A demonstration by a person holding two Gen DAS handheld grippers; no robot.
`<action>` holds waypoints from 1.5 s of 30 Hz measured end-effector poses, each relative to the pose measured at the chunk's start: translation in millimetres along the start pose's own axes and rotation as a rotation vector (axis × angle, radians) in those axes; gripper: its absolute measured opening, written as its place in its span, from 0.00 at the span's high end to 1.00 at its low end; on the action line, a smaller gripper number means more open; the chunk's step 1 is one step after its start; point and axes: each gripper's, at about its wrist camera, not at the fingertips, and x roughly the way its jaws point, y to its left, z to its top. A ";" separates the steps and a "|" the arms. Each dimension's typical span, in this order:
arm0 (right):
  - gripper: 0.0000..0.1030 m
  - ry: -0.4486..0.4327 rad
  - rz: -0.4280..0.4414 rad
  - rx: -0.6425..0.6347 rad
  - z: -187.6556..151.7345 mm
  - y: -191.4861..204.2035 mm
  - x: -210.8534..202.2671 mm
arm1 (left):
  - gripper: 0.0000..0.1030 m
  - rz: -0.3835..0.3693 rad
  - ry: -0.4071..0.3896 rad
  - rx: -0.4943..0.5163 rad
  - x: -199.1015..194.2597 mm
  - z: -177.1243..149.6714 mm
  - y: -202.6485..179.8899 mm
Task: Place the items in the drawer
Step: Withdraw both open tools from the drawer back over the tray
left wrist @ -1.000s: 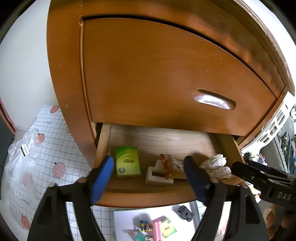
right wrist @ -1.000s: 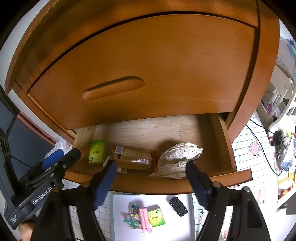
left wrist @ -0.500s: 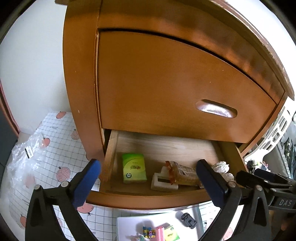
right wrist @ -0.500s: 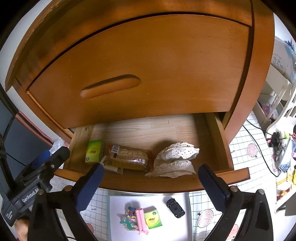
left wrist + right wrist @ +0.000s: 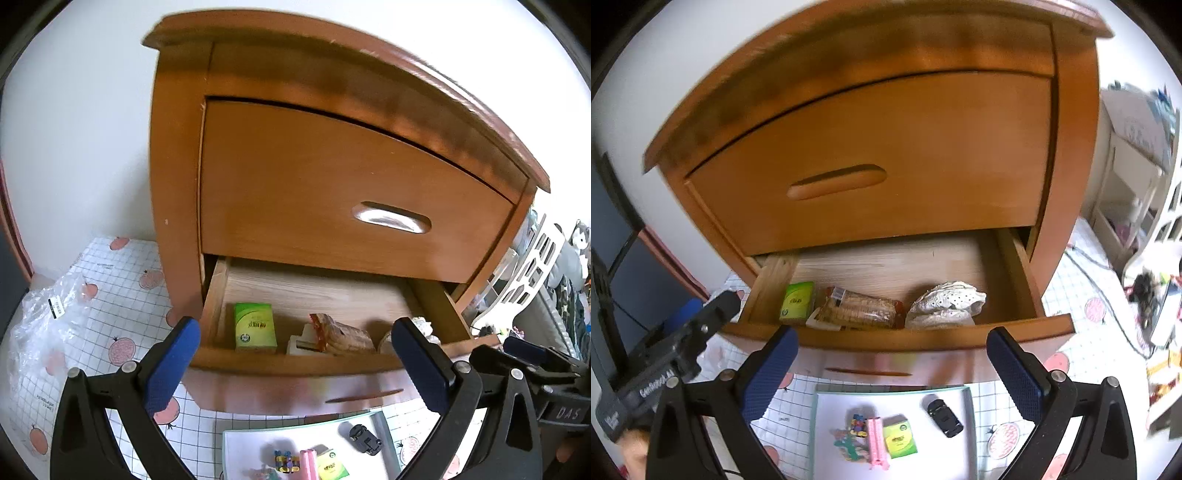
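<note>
The wooden cabinet's bottom drawer (image 5: 295, 363) (image 5: 923, 341) stands pulled out. Inside lie a green pack (image 5: 255, 326) (image 5: 797, 302), a biscuit packet (image 5: 343, 334) (image 5: 860, 308), a small white box (image 5: 297, 343) and a white perforated bundle (image 5: 945, 304). On the floor in front, a white tray (image 5: 831, 413) holds a black toy car (image 5: 945, 415) (image 5: 365, 437), a second green pack (image 5: 899, 435), a pink clip (image 5: 876, 441) and a colourful toy (image 5: 855, 428). My left gripper (image 5: 295, 325) and right gripper (image 5: 892, 332) hover before the drawer front, both wide open with nothing held.
The upper drawer (image 5: 332, 192) is closed. A crumpled clear plastic bag (image 5: 40, 325) lies on the checked peach-print floor mat (image 5: 122, 288) to the left. White shelving (image 5: 532, 266) and cables (image 5: 1108, 295) crowd the right side.
Both grippers have drawn back from the drawer, and their jaws have spread wider. More of the cabinet and the floor tray shows. The drawer's contents lie as before.
</note>
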 end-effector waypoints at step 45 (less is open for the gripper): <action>0.00 0.169 -0.008 0.043 -163.6 -45.6 56.4 | 0.00 -0.051 0.232 -0.048 37.1 -166.8 21.3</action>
